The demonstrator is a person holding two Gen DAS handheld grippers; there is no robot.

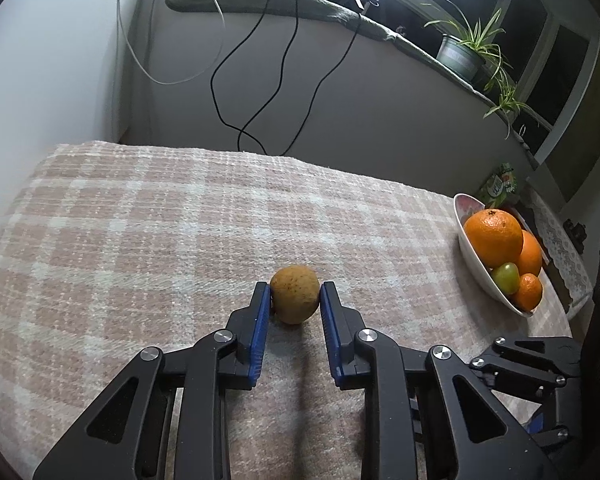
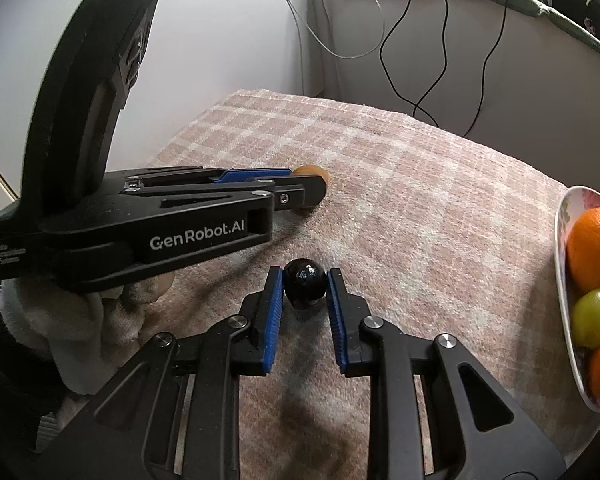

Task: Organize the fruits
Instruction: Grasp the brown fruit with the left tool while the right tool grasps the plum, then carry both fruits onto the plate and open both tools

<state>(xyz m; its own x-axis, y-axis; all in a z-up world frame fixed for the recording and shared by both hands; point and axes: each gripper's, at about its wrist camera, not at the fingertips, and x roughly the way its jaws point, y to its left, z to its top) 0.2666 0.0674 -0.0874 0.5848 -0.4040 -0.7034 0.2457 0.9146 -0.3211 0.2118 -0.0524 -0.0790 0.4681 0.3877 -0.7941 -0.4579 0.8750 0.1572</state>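
A brown speckled round fruit (image 1: 294,294) sits on the checked cloth between the blue pads of my left gripper (image 1: 294,296); the pads touch both its sides. In the right wrist view the same fruit (image 2: 312,172) shows past the left gripper's tips (image 2: 300,188). My right gripper (image 2: 305,286) has its pads against a small shiny black fruit (image 2: 304,282) on the cloth. A white bowl (image 1: 474,268) at the right holds two large oranges (image 1: 493,236), a small orange (image 1: 528,290) and a green fruit (image 1: 505,277). The bowl also shows in the right wrist view (image 2: 562,280).
The pink-and-white checked cloth (image 1: 160,220) covers the table. Black and white cables (image 1: 260,80) hang down the wall behind. Potted plants (image 1: 466,50) stand on a ledge at the back right. A green packet (image 1: 500,186) lies behind the bowl.
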